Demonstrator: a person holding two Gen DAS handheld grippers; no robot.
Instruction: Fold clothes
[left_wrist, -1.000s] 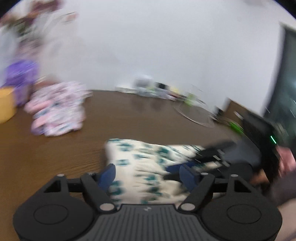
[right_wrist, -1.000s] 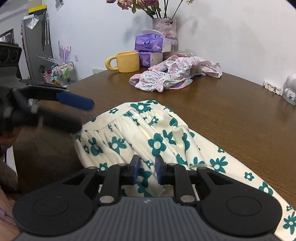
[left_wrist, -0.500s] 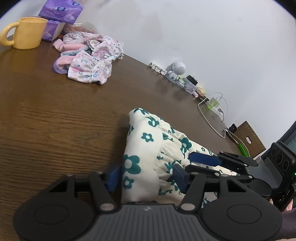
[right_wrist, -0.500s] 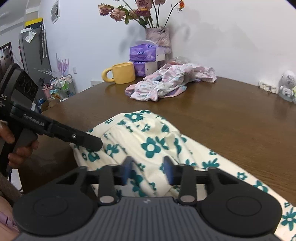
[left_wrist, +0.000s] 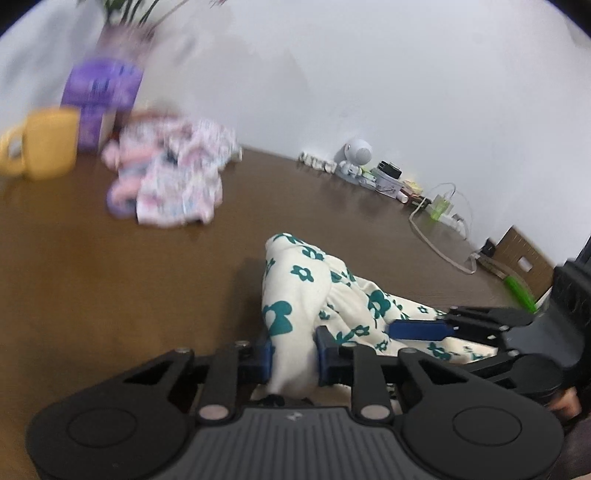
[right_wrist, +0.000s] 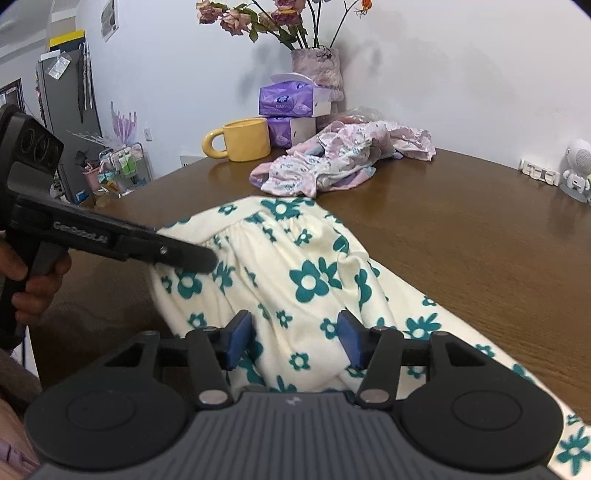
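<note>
Pinching a raised fold of the cream floral garment (left_wrist: 295, 295) between the left gripper (left_wrist: 293, 356) pads; lying on the near brown table (right_wrist: 461, 229); right gripper (right_wrist: 293, 338) spread wide over the cloth; pink clothes pile (right_wrist: 343, 162) far.

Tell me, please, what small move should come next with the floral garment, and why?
Probably close the right tongs: they stand open around a raised fold of the floral garment, while the left tongs already pinch its other edge.

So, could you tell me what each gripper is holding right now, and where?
The left gripper pinches a bunched fold of the cream garment with teal flowers near its edge. The right gripper is open, holding nothing.
</note>
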